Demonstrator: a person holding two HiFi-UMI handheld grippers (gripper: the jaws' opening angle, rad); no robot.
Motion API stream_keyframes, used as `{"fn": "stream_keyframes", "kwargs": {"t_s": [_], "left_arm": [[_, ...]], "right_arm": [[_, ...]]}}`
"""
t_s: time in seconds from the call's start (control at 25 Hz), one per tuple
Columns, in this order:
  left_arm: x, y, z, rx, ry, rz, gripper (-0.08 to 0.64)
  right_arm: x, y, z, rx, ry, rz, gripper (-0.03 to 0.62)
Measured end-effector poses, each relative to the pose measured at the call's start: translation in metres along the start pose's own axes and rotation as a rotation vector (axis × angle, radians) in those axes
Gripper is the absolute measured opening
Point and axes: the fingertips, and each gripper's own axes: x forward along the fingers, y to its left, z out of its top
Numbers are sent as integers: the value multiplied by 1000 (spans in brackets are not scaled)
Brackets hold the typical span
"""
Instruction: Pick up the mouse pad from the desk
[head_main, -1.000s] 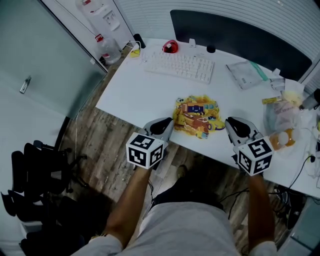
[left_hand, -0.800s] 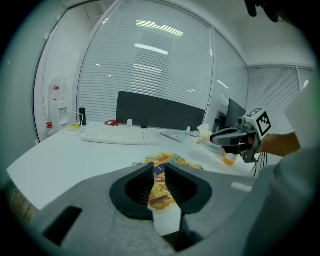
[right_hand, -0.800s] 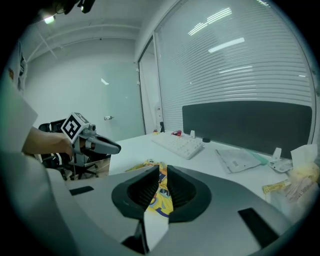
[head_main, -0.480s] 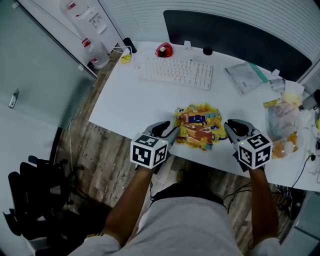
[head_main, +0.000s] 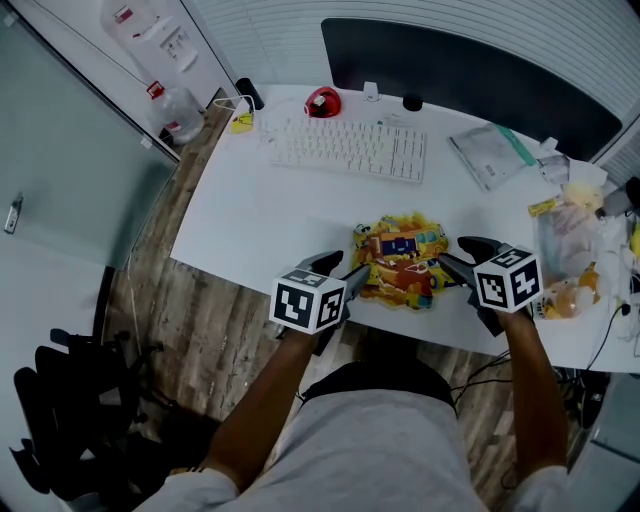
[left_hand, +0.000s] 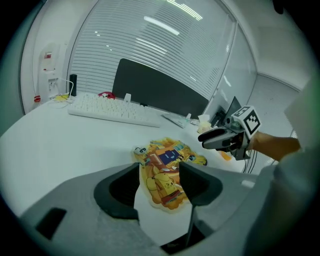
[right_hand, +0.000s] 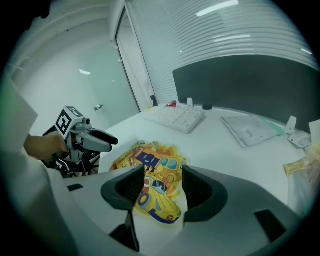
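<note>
The mouse pad, yellow with cartoon cars and an irregular outline, lies flat near the front edge of the white desk. My left gripper sits at its left edge and my right gripper at its right edge, both pointing inward and down. Both sets of jaws are opening, with nothing pressed between them. In the left gripper view the mouse pad shows through the gap of the left gripper. The right gripper view frames the mouse pad between the jaws of the right gripper the same way.
A white keyboard and a red mouse lie at the back, before a dark screen. A clear pouch and plastic-wrapped snacks crowd the right side. A water dispenser stands left of the desk.
Both grippers have come down and inward to the mouse pad's left and right edges. Their jaws, shut earlier, now stand apart.
</note>
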Motion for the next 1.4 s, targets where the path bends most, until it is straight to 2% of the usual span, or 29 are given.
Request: {"fn": "stream_keyframes", "kwargs": {"t_s": [0.16, 0.44, 0.6, 0.8, 0.92, 1.12, 1.4], "left_arm": [[7, 1, -7, -8, 51, -6, 270], [15, 0, -14, -49, 103, -4, 279], [21, 5, -12, -89, 107, 1, 284], [29, 6, -16, -153, 125, -7, 284], [31, 8, -19, -165, 110, 17, 284], [32, 8, -20, -158, 87, 53, 281], [32, 11, -21, -192, 48, 89, 261]], "right_arm": [[11, -13, -5, 52, 91, 25, 224], [30, -27, -15, 212, 213, 106, 238], [36, -31, -17, 296, 244, 135, 239], [36, -34, -15, 348, 262, 150, 239], [37, -36, -16, 337, 255, 102, 238], [39, -38, -19, 276, 221, -31, 236], [43, -27, -24, 107, 215, -140, 219]]}}
